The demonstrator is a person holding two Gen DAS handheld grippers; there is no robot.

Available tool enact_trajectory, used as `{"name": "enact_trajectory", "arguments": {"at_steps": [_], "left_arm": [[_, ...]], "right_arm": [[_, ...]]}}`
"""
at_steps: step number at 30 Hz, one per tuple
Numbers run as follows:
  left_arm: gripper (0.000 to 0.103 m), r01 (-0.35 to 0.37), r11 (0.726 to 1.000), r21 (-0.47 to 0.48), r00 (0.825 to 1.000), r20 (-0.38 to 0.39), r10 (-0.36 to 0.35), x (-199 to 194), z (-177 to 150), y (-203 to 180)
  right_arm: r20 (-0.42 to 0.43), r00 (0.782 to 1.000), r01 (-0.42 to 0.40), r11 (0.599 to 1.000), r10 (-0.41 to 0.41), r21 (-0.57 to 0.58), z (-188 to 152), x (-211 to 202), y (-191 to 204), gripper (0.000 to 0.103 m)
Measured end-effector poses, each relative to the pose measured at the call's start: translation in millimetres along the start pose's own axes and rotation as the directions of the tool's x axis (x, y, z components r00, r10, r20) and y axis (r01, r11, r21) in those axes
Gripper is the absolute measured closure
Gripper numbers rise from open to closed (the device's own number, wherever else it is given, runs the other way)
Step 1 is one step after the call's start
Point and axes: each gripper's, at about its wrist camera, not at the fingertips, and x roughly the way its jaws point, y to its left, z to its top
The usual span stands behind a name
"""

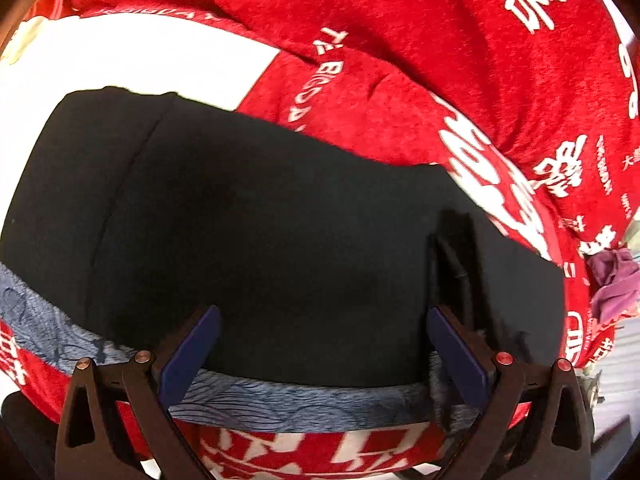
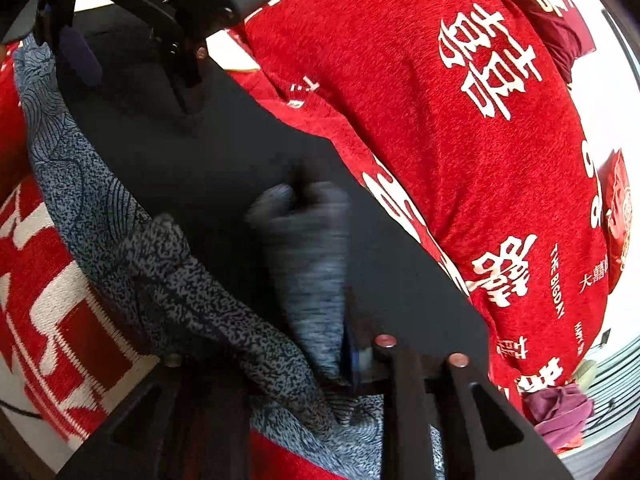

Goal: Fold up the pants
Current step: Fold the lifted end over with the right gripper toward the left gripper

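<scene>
The red blanket covers the bed. The dark pants lie flat on it, over a grey patterned cloth. They look soft, light and floppy; an edge or corner seems best to grab. The left claw is wide apart, holding nothing. The right claw has grey cloth bunched in it; its grip cannot be told.

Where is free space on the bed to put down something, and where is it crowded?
Free: the red blanket beyond the far edge of the black pants, and the white patch beside them. Crowded: the near edge, where the grey patterned cloth bunches by the right gripper and the open left gripper.
</scene>
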Motion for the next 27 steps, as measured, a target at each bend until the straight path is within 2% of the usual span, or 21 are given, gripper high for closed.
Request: {"name": "enact_trajectory", "arguments": {"at_steps": [1,2,3,4,6,8,10,11,13,15,17,19,20,22,24,27], "left_arm": [[0.000,0.006,1.000,0.006,1.000,0.008,-0.006,-3,2,-5],[0.000,0.011,1.000,0.016,1.000,0.020,-0.011,-7,3,-10],[0.000,0.014,1.000,0.027,0.999,0.029,-0.014,-10,4,-14],[0.000,0.013,0.999,0.043,0.999,0.039,-0.015,-15,4,-21],[0.000,0.013,0.998,0.069,0.999,0.052,-0.016,-22,3,-31],[0.000,0.016,0.993,0.115,0.998,0.056,-0.022,-28,-4,-50],[0.000,0.034,0.982,0.184,0.998,0.045,-0.043,-30,-15,-75],[0.000,0.049,0.973,0.226,0.998,0.037,-0.059,-29,-23,-91],[0.000,0.092,0.948,0.305,0.995,0.006,-0.099,-23,-38,-118],[0.000,0.111,0.929,0.354,0.994,-0.031,-0.107,-13,-53,-139],[0.000,0.113,0.921,0.373,0.993,-0.081,-0.089,6,-65,-148],[0.000,0.050,0.924,0.380,0.994,-0.110,-0.009,30,-70,-145],[0.000,0.041,0.921,0.389,0.994,-0.110,0.002,37,-72,-143],[0.000,0.027,0.907,0.420,0.996,-0.084,0.009,31,-73,-147],[0.000,0.026,0.909,0.417,0.996,-0.090,0.013,29,-72,-148],[0.000,0.019,0.915,0.404,0.996,-0.090,0.019,32,-72,-149]], "right_arm": [[0.009,1.000,-0.029,1.000,0.028,0.009,1,-8,-5,0.049],[0.032,0.998,-0.050,0.998,0.049,0.026,3,-18,-11,0.023],[0.067,0.996,-0.071,0.996,0.067,0.052,1,-31,-19,0.012],[0.089,0.992,-0.090,0.994,0.084,0.064,6,-39,-24,0.012],[0.142,0.976,-0.184,0.977,0.168,0.108,3,-62,-43,0.012],[0.205,0.947,-0.291,0.929,0.247,0.227,-12,-81,-73,0.011],[0.225,0.931,-0.352,0.871,0.287,0.344,-30,-78,-101,0.011],[0.228,0.923,-0.378,0.831,0.309,0.407,-43,-71,-116,0.011],[0.237,0.894,-0.445,0.707,0.379,0.549,-81,-44,-149,0.011],[0.247,0.859,-0.491,0.588,0.448,0.642,-110,-21,-163,0.011],[0.259,0.817,-0.520,0.465,0.515,0.717,-139,6,-167,0.011],[0.283,0.777,-0.546,0.380,0.562,0.747,-156,22,-163,0.012],[0.289,0.772,-0.548,0.361,0.566,0.755,-164,29,-160,0.012],[0.291,0.774,-0.558,0.389,0.562,0.733,-162,23,-158,0.011],[0.271,0.778,-0.552,0.410,0.567,0.726,-156,18,-166,0.011],[0.339,0.788,-0.580,0.434,0.514,0.690,-145,6,-194,0.011]]}}
